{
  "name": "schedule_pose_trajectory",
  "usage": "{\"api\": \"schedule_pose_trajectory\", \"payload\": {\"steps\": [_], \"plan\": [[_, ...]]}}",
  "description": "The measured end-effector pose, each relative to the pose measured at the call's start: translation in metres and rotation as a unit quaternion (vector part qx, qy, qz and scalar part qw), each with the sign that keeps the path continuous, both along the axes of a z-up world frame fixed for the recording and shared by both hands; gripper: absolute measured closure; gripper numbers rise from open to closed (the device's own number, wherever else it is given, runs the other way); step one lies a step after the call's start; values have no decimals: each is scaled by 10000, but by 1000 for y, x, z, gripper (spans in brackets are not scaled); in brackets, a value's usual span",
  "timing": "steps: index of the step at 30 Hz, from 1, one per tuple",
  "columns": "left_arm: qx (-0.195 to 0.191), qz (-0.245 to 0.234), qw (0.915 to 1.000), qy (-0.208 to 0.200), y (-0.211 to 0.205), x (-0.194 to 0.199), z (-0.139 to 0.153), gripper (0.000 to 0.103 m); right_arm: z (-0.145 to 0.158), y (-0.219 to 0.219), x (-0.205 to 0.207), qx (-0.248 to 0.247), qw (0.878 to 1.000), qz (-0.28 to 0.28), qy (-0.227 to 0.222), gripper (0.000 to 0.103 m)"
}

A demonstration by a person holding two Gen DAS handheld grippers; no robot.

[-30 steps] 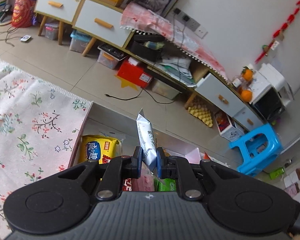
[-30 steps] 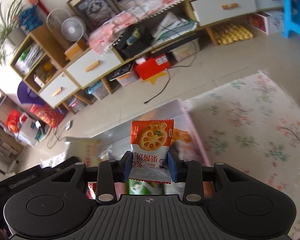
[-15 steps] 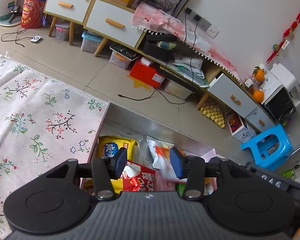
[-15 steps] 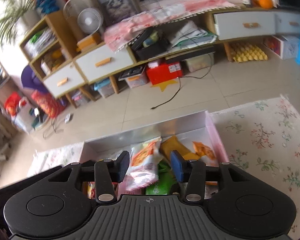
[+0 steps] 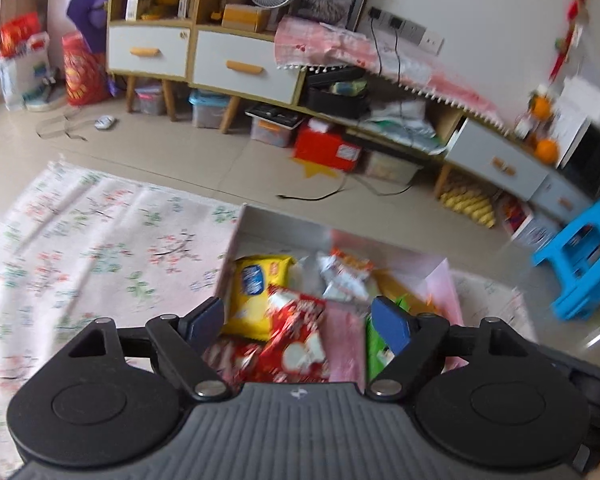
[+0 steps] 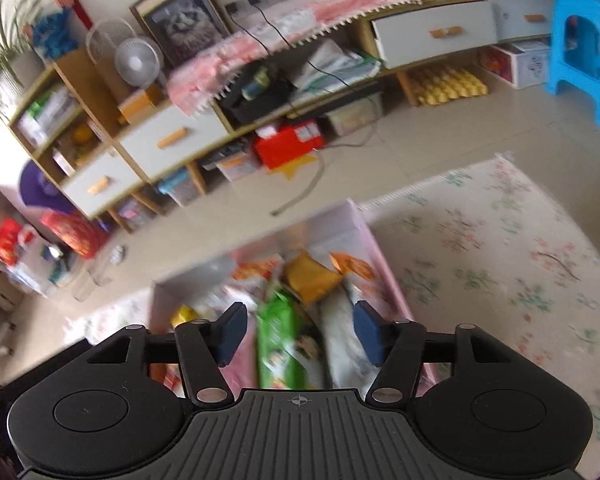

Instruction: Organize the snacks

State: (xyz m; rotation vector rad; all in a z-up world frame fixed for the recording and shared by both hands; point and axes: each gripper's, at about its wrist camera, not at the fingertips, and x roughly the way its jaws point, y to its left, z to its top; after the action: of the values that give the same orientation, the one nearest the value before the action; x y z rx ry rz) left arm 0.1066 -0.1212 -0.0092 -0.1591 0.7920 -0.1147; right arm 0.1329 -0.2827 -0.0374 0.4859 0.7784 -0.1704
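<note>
Your left gripper [image 5: 298, 322]: fingers spread, empty, above pink box [image 5: 440, 280] on floral cloth [image 5: 100, 248]. Your right gripper [image 6: 298, 334]: fingers spread, empty. Box packed: yellow packet [image 5: 256, 292], red packet [image 5: 296, 340], green packet [image 6: 284, 340], orange pouch [image 6: 312, 276]. Frames blurred.

One shallow pink cardboard box [image 5: 440, 280] is seen on the floral cloth, and several snack packets are counted in it: one yellow packet [image 5: 256, 292], one red-and-white packet [image 5: 296, 344], one green packet [image 6: 284, 340], one mustard-coloured packet [image 6: 308, 276] and one white-and-orange packet [image 5: 340, 276]. Further packets are too blurred to be counted. Two orange fruits [image 5: 546, 148] and one blue plastic stool [image 5: 580, 256] are counted in the room.
</note>
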Motion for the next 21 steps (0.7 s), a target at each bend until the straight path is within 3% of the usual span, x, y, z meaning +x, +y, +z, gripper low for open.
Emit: {"api": "schedule_pose_trajectory", "payload": {"steps": [2, 5, 11, 17, 21], "plan": [[325, 7, 9995, -17, -6, -10, 1, 14, -2, 5, -8, -231, 9996, 65, 123, 44], [828, -26, 9965, -45, -12, -26, 3, 13, 3, 13, -23, -551, 9981, 250, 142, 44], [1189, -212, 9921, -326, -9, -59, 15, 11, 18, 27, -59, -1000, 9937, 482, 181, 43], [998, -13, 9934, -567, 1, -110, 31, 8, 39, 37, -107, -1033, 9940, 343, 74, 37], [862, -144, 9930, -792, 12, -139, 36, 1, 41, 41, -143, -888, 9952, 396, 121, 19]]}}
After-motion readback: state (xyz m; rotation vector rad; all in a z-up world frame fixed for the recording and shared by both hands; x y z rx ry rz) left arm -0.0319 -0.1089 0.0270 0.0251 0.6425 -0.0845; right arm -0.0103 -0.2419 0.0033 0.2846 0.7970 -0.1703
